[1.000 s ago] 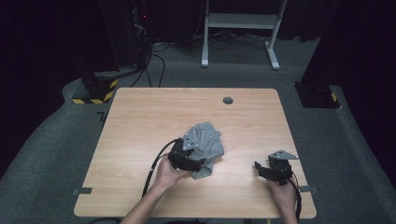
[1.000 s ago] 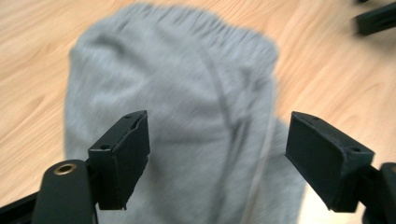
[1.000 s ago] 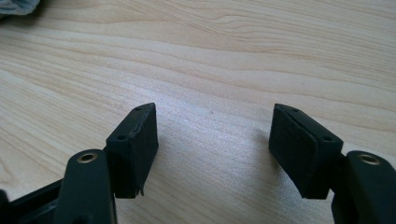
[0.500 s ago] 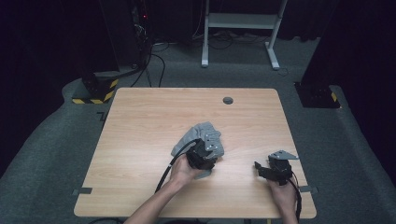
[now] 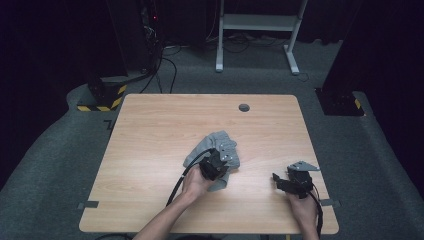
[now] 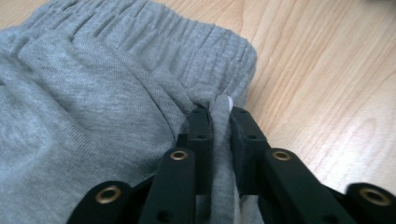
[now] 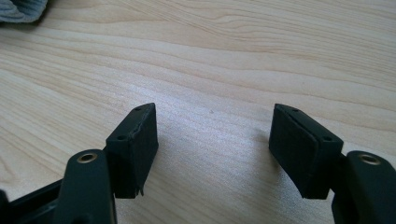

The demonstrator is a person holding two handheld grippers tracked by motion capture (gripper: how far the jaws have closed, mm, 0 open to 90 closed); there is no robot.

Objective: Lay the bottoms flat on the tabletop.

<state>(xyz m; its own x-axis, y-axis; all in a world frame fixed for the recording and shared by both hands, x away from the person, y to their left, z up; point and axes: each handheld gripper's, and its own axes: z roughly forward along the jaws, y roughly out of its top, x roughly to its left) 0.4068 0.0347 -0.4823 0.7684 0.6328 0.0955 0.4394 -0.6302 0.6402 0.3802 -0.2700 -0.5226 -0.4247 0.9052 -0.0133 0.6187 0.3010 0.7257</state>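
Note:
A crumpled grey garment with a ribbed elastic waistband lies near the middle of the wooden table. My left gripper sits on the garment's near right part, shut on a fold of the grey cloth beside the waistband, with a bit of white label showing between the jaws. My right gripper rests low over bare wood at the table's near right, open with nothing between its pads. A corner of the garment shows at the upper left of the right gripper view.
A small dark round grommet is set in the table near its far edge. Grey tape tabs stick out at the near corners. Beyond the table are a white frame, cables and dark equipment on carpet.
My left gripper has moved rightward along the garment's near edge and closed on a fold there. The cloth has bunched and shifted with it. The right gripper has stayed in place, open.

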